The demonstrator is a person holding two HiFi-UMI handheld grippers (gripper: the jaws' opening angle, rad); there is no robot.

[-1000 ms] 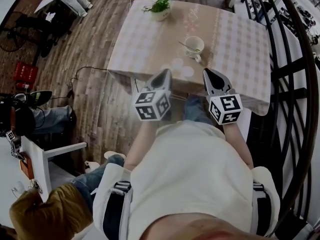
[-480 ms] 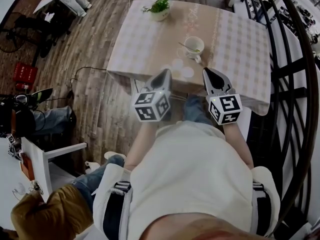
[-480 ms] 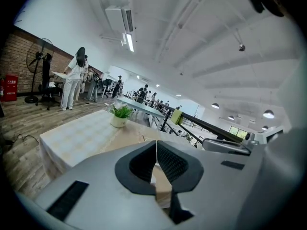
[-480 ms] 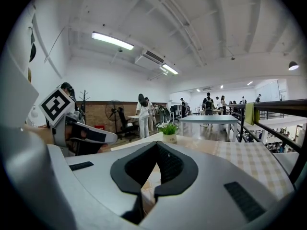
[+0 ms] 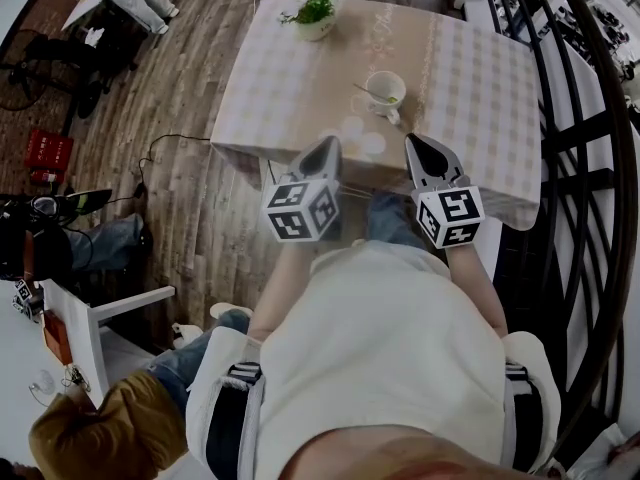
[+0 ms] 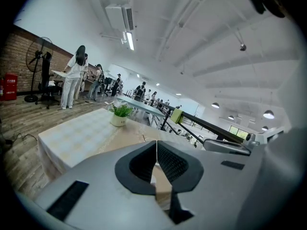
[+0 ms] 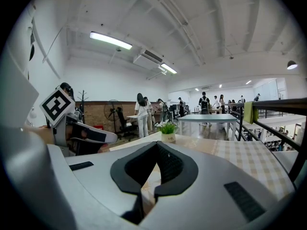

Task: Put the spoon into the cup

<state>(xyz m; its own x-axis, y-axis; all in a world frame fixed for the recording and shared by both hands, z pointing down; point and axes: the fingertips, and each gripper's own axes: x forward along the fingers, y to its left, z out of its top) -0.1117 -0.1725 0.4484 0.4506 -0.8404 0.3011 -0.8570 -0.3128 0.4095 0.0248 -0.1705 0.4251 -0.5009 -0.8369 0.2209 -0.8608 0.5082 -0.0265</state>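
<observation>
Left gripper (image 5: 327,148) and right gripper (image 5: 419,144) hang short of the checked beige tabletop (image 5: 280,88), jaws pressed together, empty; small metal spoon (image 5: 364,90) apparently already leaning in white ceramic cup (image 5: 388,89); risk: a careless reach nudges the cup and tips the spoon out.

A table (image 5: 290,88) with a checked cloth stands on a wood floor (image 5: 185,78), with a plant (image 5: 317,10) at its far edge. A black railing (image 5: 600,198) curves along the right, and a brick wall (image 6: 17,51) and fan (image 6: 34,63) stand far left. Strip lights (image 6: 130,40) hang from the white ceiling (image 6: 201,28).
</observation>
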